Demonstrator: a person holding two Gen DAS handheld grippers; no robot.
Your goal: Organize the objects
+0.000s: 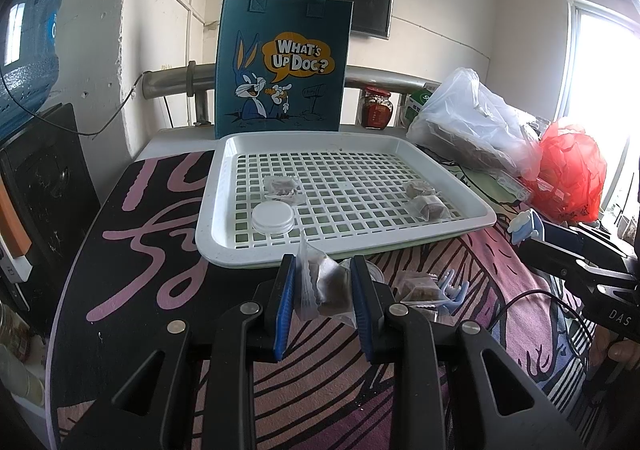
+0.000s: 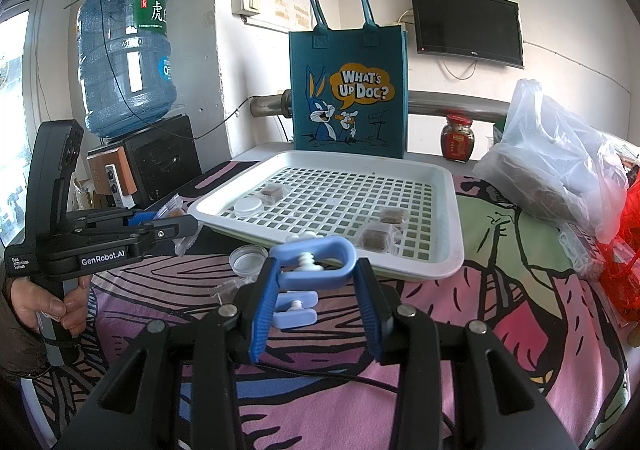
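Snack packet (image 1: 326, 286) is clamped in our left gripper (image 1: 323, 278), just short of the white tray (image 1: 460, 206); right gripper (image 2: 316, 274) is clenched on a blue clip (image 2: 316, 262). We'd carry the packet past the tray rim, set it beside the lid (image 1: 272, 216), then let go.

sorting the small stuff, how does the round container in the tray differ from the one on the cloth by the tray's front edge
The round container in the tray is closed: its white screw lid faces up. The round container on the cloth lies open, with no lid on it, so its inside shows. The first sits on the white tray's grid; the second rests outside it. Both are small, round and shallow.
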